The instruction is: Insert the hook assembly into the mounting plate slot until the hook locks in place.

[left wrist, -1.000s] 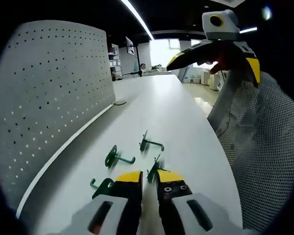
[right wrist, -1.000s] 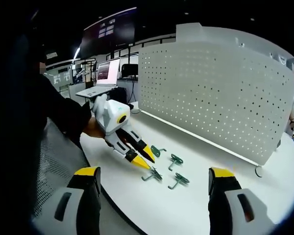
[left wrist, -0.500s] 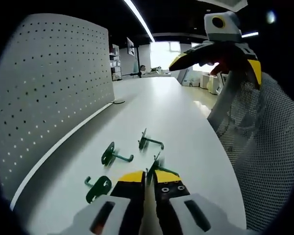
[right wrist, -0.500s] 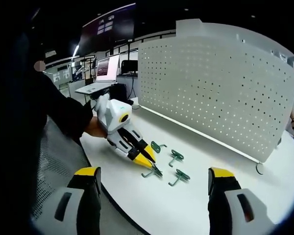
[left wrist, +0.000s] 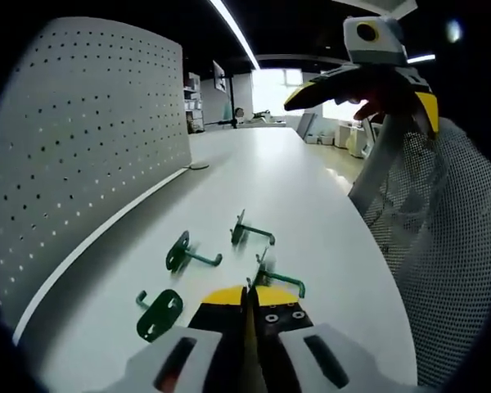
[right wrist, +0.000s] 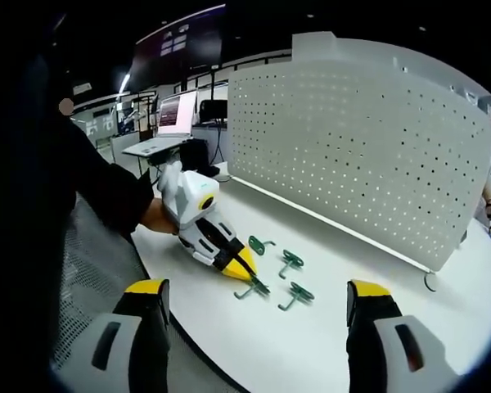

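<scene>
Four green hooks (left wrist: 186, 251) on table before upright white pegboard (left wrist: 82, 147).

The desk (left wrist: 286, 188) is plain white. The pegboard (right wrist: 368, 139) is white too, dotted all over with a regular grid of small dark holes. The four hooks (left wrist: 158, 312) are dark green. The left gripper (left wrist: 247, 296) is grey with black jaws and yellow tips; the right gripper (right wrist: 258, 299) has the same colours. The chair mesh (left wrist: 450, 237) is pale grey with a fine dark weave.
</scene>
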The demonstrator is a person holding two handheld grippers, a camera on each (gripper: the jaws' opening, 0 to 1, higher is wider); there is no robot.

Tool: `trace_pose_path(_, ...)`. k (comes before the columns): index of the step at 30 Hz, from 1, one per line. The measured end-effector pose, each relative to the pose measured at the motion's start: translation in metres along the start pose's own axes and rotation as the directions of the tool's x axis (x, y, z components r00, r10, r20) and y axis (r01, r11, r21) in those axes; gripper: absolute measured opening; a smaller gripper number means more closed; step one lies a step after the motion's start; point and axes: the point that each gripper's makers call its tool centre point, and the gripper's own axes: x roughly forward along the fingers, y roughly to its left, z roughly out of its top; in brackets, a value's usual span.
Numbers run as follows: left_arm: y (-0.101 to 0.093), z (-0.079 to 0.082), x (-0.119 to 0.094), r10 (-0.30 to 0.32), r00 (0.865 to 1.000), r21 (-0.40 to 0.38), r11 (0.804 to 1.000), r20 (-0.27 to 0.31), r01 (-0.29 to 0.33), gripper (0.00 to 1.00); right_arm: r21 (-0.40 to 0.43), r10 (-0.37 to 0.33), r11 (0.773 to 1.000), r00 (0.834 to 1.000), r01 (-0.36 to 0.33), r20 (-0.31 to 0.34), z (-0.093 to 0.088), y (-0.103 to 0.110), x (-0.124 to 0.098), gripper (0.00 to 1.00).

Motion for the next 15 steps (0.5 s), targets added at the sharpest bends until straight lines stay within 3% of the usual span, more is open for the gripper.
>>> trace_pose_path(15,0.006,0.011,-0.011,0.024,0.999,-0.006,1.0,0.031,-0.024,0.01,-0.006,-0.006,1.0,1.0,0.006,0.006,0.001,-0.001,0.0,0.86)
